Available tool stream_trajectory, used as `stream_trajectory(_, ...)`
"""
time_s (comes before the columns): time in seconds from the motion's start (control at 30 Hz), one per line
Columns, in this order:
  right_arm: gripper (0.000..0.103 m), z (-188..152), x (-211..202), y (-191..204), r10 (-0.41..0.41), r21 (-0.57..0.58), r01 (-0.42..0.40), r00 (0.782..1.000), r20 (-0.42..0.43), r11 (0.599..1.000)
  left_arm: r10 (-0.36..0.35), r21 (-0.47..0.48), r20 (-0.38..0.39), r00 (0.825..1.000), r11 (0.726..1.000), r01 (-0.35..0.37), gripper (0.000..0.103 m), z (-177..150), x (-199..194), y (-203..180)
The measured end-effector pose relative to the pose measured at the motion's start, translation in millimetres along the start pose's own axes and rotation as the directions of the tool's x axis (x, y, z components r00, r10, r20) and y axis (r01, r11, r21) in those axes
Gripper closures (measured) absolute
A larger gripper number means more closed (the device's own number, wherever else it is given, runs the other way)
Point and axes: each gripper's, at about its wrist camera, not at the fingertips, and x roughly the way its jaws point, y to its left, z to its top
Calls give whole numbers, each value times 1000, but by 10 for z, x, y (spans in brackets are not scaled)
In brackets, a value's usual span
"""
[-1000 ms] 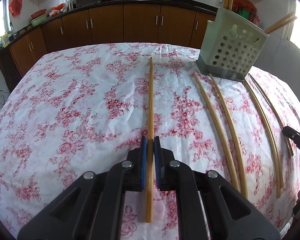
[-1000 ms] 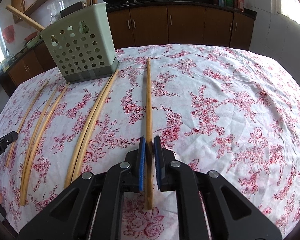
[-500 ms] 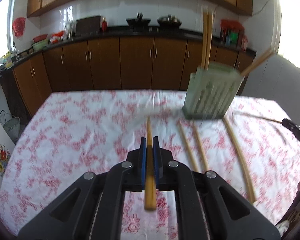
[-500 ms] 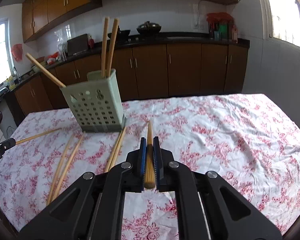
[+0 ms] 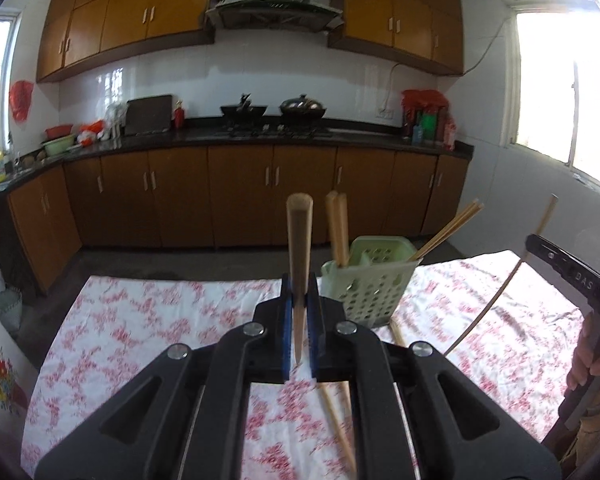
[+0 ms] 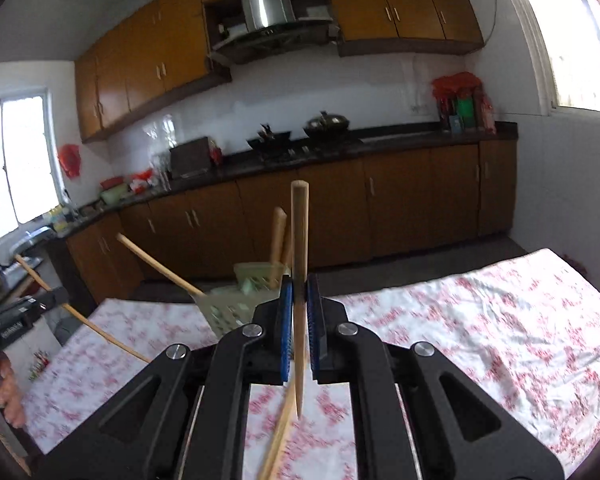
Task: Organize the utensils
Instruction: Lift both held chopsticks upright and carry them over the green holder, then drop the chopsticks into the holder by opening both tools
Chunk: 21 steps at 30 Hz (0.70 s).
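Note:
My left gripper point(image 5: 299, 300) is shut on a wooden chopstick point(image 5: 299, 240), held upright above the floral tablecloth point(image 5: 148, 320). My right gripper point(image 6: 299, 304) is shut on another wooden chopstick point(image 6: 299, 248), also upright. The pale green perforated utensil holder point(image 5: 374, 284) stands just right of the left gripper and holds several chopsticks. In the right wrist view the holder point(image 6: 244, 296) sits just left of and behind my right gripper. More chopsticks point(image 5: 334, 416) lie on the cloth below. The right gripper shows at the right edge of the left wrist view point(image 5: 572, 280).
The table's far edge point(image 5: 180, 280) drops to the kitchen floor. Brown cabinets point(image 5: 240, 196) and a counter with pots stand behind. The left gripper and hand point(image 6: 8, 328) show at the left of the right wrist view.
Both grippers have lifted their chopsticks off the cloth and tilted them upright. The view has swung from the tabletop up to the kitchen wall.

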Motion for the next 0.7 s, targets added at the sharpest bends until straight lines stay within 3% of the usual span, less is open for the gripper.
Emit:
stream_trajectory(0.23, 95, 451, -23, 208, 50, 8, -52, 983, 178, 999, -69, 12, 126, 990, 998, 67, 95, 479, -52, -321)
stream_trajectory(0.43, 95, 646, 164, 211, 3, 38, -16, 951, 308, 999, -62, -2, 218, 974, 998, 64, 95, 837, 107, -478)
stream_trajectory(0.53, 95, 615, 374, 204, -13, 55, -4, 950, 312, 999, -48, -15, 218, 975, 998, 53, 95, 848, 349, -511)
stream_trajectory(0.7, 95, 471, 640, 222, -30, 35, 22, 970, 243, 999, -71, -52, 157, 985, 995, 80, 95, 722, 762, -460)
